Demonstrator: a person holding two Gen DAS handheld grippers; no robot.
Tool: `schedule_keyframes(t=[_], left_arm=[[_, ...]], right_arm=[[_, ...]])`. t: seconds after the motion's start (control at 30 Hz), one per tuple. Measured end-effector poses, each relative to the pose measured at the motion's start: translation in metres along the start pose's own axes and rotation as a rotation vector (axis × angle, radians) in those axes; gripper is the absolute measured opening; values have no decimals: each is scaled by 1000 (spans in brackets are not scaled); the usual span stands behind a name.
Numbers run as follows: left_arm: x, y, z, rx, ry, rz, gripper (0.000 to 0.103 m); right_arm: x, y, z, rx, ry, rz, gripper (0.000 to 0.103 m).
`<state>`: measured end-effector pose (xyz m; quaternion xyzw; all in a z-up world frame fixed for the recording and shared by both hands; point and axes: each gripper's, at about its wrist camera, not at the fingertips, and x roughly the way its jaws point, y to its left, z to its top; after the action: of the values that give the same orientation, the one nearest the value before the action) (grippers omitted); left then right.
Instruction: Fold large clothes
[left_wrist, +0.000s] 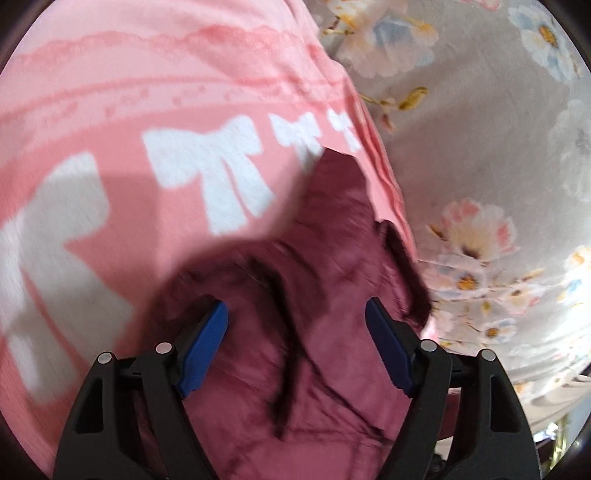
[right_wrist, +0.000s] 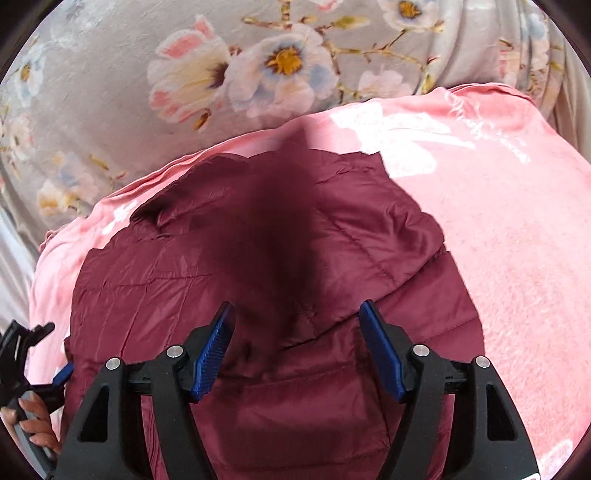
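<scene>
Left claw (left_wrist: 296, 345) hovering w/ jaws spread wide, nothing between the blue pads (left_wrist: 205, 350), pointing down over the maroon quilted jacket (left_wrist: 314, 314). Right claw (right_wrist: 297, 349) likewise gaping, pads clear of fabric, nothing gripped, hanging over the same jacket (right_wrist: 266, 258).

Jacket lying on a pink blanket (left_wrist: 129, 92) w/ white bow print, filling centre to 6 o'clock in both wrist views. In left wrist view, blurred; jacket edge reaching up toward 1 o'clock, blanket spreading from 9 to 12 o'clock, grey floral bedsheet (left_wrist: 480, 129) running 1 to 4 o'clock. In right wrist view, jacket sitting rumpled, a folded flap bulging at approx 3 o'clock of centre, dark shadow falling across its middle. Pink blanket (right_wrist: 498, 240) wrapping round it from 8 through 12 to 4 o'clock; floral bedsheet (right_wrist: 129, 92) stretching beyond, 9 to 1 o'clock.

Left claw (right_wrist: 64, 371) also showing at approx 8 o'clock in right wrist view, just beside jacket's edge, a hand (right_wrist: 33, 424) clutching its handle below.
</scene>
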<state>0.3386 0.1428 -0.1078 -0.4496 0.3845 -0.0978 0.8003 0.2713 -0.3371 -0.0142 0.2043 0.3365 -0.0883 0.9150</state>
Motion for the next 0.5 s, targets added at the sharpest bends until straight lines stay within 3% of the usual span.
schedule_keyframes(t=[0.1,0.23,0.3,0.37,0.43,0.5], left_arm=[[0,-11,-10,18,17,-29,74],[23,-15,-7,3,50,9,74],[27,-12,-2,-27,36,16,64],[24,-13,4,-11,4,39,38],[18,-13,12,13,-27,62,23],[10,-12,19,30,-63,88,19]], right_arm=[[6,-2,3,27,13,34,69],[8,-5,8,63,29,72,69],[9,-8,11,67,31,70,69],[9,-11,15,72,29,67,69],[9,-14,20,84,21,70,69],[10,-14,22,89,17,74,68]])
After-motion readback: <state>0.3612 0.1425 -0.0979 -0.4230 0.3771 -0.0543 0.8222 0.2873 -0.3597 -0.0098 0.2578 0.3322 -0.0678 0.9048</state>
